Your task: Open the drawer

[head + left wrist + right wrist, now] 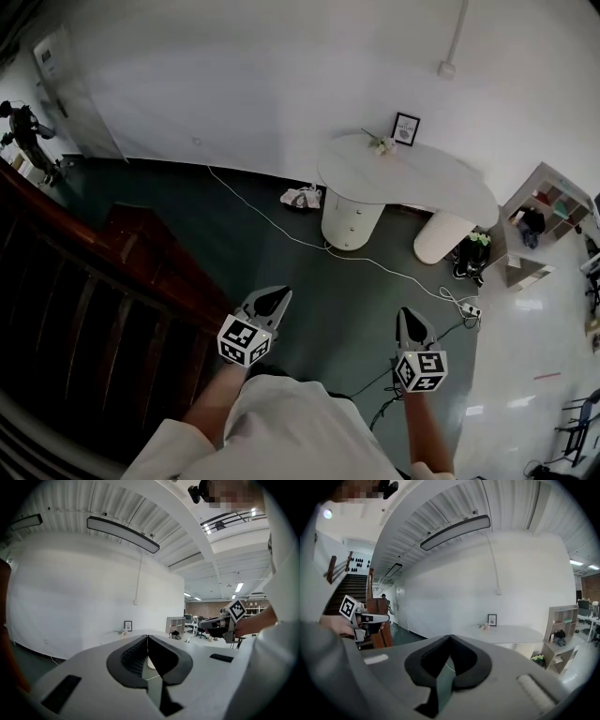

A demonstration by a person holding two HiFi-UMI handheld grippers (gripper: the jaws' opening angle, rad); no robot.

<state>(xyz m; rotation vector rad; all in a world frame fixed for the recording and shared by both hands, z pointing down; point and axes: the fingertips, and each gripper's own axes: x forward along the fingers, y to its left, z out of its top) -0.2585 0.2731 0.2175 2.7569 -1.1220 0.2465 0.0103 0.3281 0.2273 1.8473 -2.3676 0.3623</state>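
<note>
A white oval table (412, 173) stands by the far wall on a round white pedestal with drawers (351, 217), which look closed. Both grippers are held low in front of me, well short of the table, pointing towards it. My left gripper (278, 294) has its jaws shut with nothing between them, as the left gripper view (147, 638) also shows. My right gripper (410, 315) is shut and empty too (450, 637). The table top (511, 632) lies ahead of it in the right gripper view.
A dark wooden stair rail (141, 253) runs along the left. A white cable (272, 220) crosses the dark floor to a power strip (472, 310). A crumpled cloth (300, 197) lies by the pedestal. An open shelf unit (553, 202) stands on the right.
</note>
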